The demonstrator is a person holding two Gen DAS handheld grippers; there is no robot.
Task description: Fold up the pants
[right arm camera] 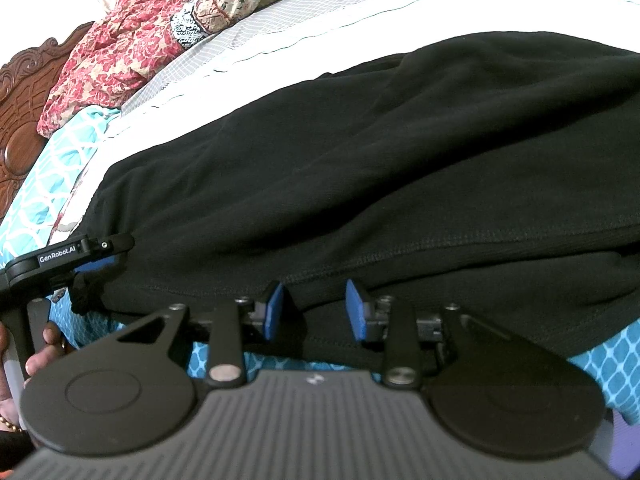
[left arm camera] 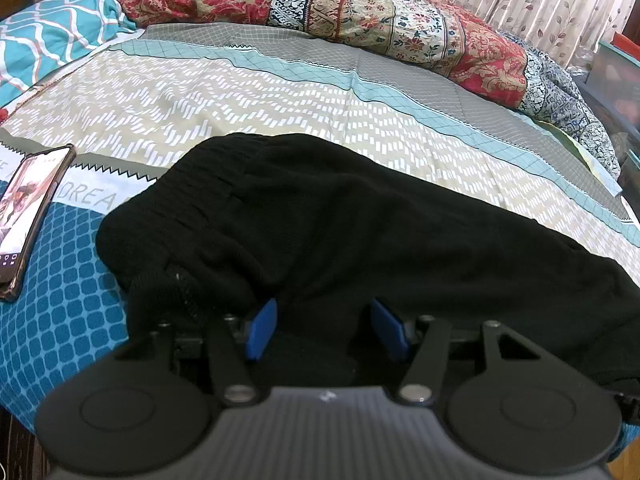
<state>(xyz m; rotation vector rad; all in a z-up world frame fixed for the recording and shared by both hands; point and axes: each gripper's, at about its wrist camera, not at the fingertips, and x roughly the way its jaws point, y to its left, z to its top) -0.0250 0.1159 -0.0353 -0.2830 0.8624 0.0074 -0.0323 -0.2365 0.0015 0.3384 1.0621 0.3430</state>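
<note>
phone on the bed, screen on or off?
On. The phone lies face up on the bedsheet, left of the black pants, its screen lit with an image.

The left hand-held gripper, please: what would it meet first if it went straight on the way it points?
The black pants. The left hand-held gripper already has that fabric between its blue pads, so it would likely press straight into the cloth and the bed below.

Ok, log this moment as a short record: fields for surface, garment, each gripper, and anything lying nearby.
surface: bed with a patterned sheet
garment: black pants, spread across the near edge of the bed, waistband toward the phone
left gripper: jaws part open, black fabric between the pads; grip unclear
right gripper: jaws part open at the pants' hem; grip unclear
nearby: phone on the sheet, screen lit; floral quilt bunched at the far side
</note>
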